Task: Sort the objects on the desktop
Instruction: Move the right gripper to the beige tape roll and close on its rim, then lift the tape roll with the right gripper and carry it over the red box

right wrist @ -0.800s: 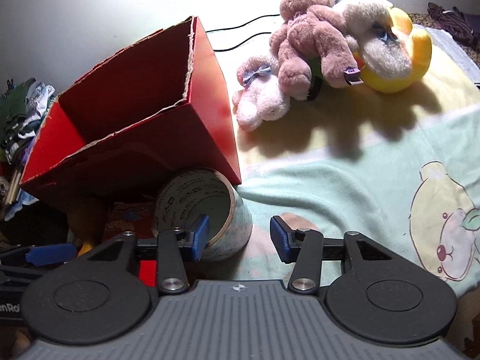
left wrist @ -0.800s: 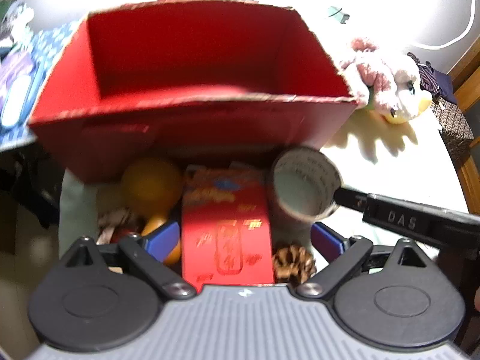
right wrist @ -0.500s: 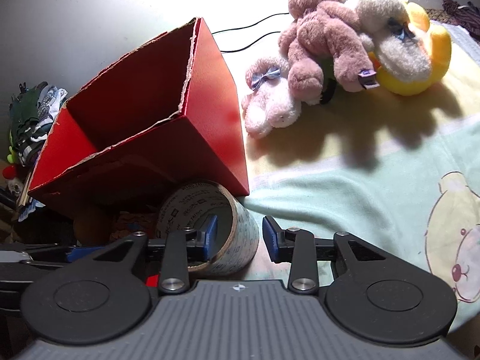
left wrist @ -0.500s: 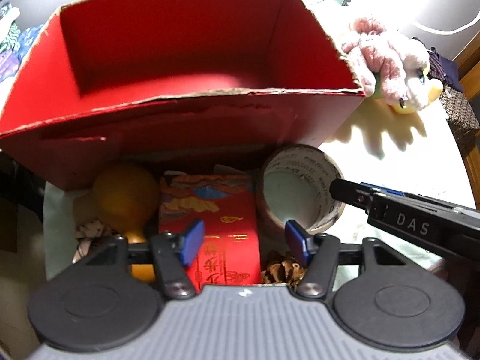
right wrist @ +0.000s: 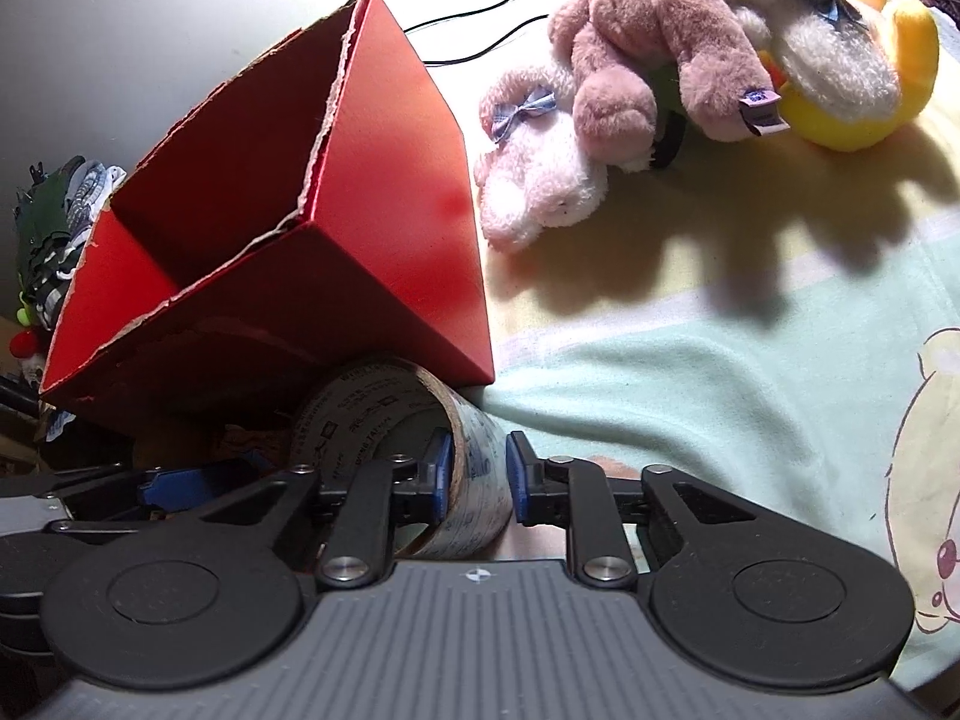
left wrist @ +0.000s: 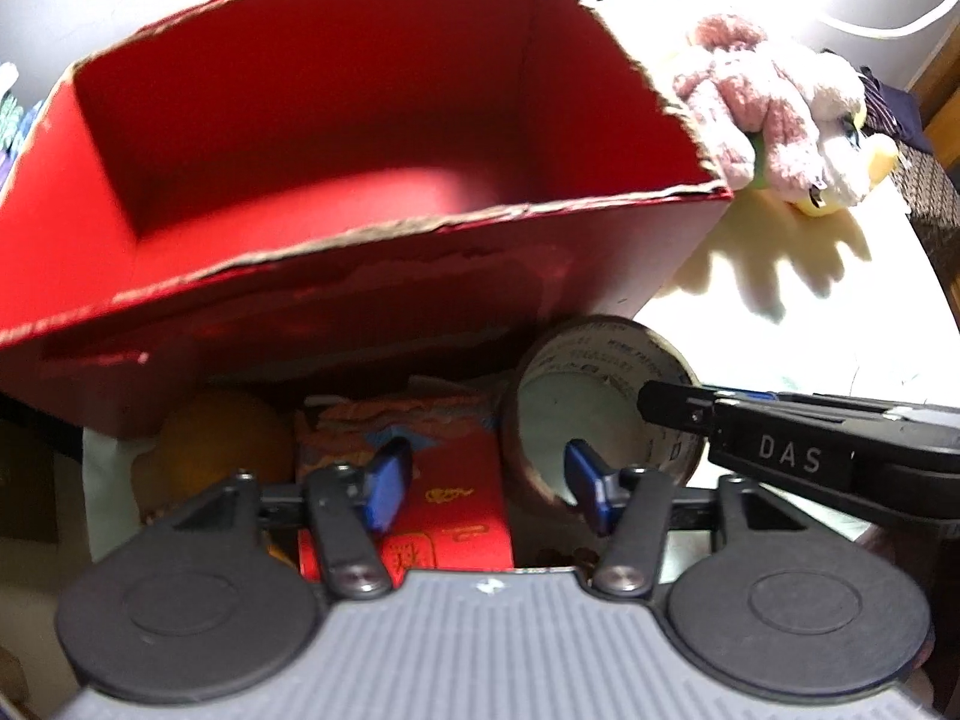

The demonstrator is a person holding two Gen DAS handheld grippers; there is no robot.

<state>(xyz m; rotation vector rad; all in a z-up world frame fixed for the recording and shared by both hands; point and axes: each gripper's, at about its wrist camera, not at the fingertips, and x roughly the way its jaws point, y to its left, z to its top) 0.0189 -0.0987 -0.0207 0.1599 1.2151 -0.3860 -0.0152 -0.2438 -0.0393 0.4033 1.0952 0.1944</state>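
A red cardboard box (left wrist: 360, 120) stands open and tilted; it also fills the left of the right wrist view (right wrist: 390, 240). In front of it lie an orange (left wrist: 222, 444), a red packet (left wrist: 456, 498) and a wide tape roll (left wrist: 600, 360). My left gripper (left wrist: 487, 486) is partly open, one pad over the packet and the other inside the roll's mouth. My right gripper (right wrist: 478, 477) is shut on the wall of the tape roll (right wrist: 360, 414), one pad inside and one outside. One of its fingers (left wrist: 672, 414) reaches over the roll's rim.
Plush toys (right wrist: 660, 60) lie heaped to the right of the box, also seen in the left wrist view (left wrist: 774, 102). A pale green blanket (right wrist: 720, 390) covers the surface. A black cable (right wrist: 480, 48) runs behind the box. Clothes (right wrist: 54, 222) are piled at far left.
My left gripper has narrowed from wide open and moved closer to the box. My right gripper has closed its pads onto the roll's wall.
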